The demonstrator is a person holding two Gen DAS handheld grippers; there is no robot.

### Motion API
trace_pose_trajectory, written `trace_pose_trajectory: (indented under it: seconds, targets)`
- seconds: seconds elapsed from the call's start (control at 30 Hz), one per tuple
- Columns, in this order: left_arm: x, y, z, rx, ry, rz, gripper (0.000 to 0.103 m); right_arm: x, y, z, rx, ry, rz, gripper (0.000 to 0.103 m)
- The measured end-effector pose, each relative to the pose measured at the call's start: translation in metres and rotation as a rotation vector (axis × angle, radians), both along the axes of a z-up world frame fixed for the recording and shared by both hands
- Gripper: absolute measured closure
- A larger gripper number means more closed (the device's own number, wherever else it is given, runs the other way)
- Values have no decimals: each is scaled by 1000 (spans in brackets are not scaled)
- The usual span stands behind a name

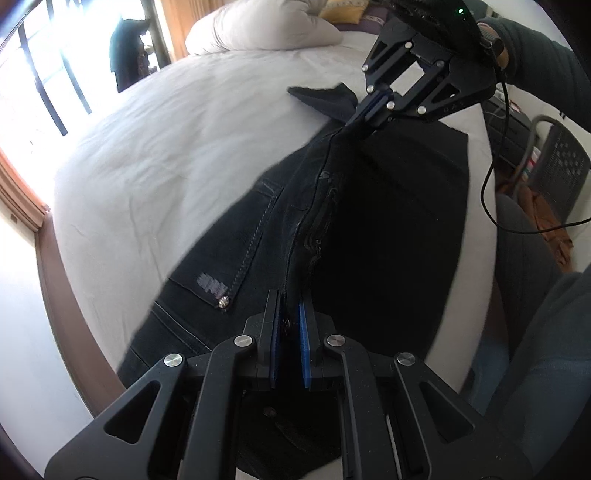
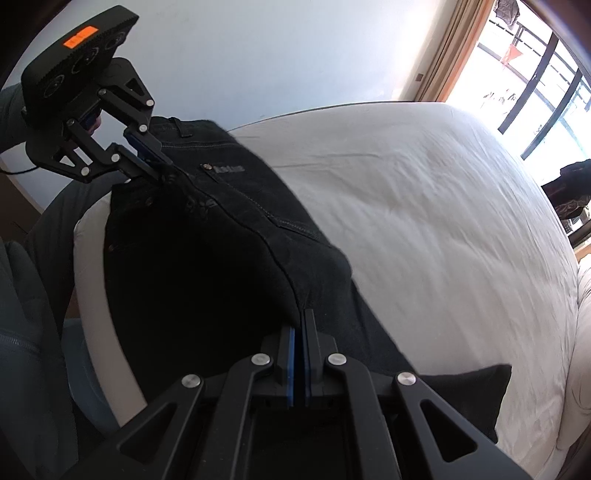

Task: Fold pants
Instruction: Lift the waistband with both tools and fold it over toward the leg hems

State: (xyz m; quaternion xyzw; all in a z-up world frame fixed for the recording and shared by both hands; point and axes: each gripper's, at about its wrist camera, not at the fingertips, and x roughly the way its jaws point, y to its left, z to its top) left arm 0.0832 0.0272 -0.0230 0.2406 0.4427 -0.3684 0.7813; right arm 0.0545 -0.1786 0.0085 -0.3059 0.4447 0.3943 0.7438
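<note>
I had the left gripper (image 1: 290,306) pinched nearly closed on the dark pants (image 1: 258,236), its blue pads (image 1: 303,343) pressed against a raised fold of denim near the waist end. Just to the left of its fingers sat a back pocket with a metal rivet (image 1: 223,302) at its corner. Straight ahead along the same ridge of cloth, the right gripper (image 1: 373,110) was clamped tight on the far end of the fold, close to the leg hems.

From the right wrist, I saw the right gripper (image 2: 300,325) with its pads together on the fold, and the left gripper (image 2: 155,162) ahead of it, gripping the waist end. The pants (image 2: 229,236) stretched between the two, lifted into a crest along the seam and draping down onto the white bed (image 2: 424,206) on both sides. A pillow (image 1: 266,26) lay well beyond the right gripper.
</note>
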Motion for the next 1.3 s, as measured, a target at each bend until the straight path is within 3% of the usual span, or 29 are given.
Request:
trace_pose_trajectory:
  seconds: [0.33, 0.67, 0.9, 1.3]
  targets:
    - [-50, -2, -37, 66, 30, -60, 95, -77, 6, -32, -18, -11, -19, 99]
    - [-67, -10, -66, 150, 19, -153, 95, -117, 18, -77, -32, -43, -102, 99]
    - [-87, -13, -82, 231, -8, -217, 95, -153, 32, -101, -102, -114, -76, 99]
    - [-101, -8, -98, 243, -38, -256, 95, -183, 51, -125, -153, -179, -95, 99]
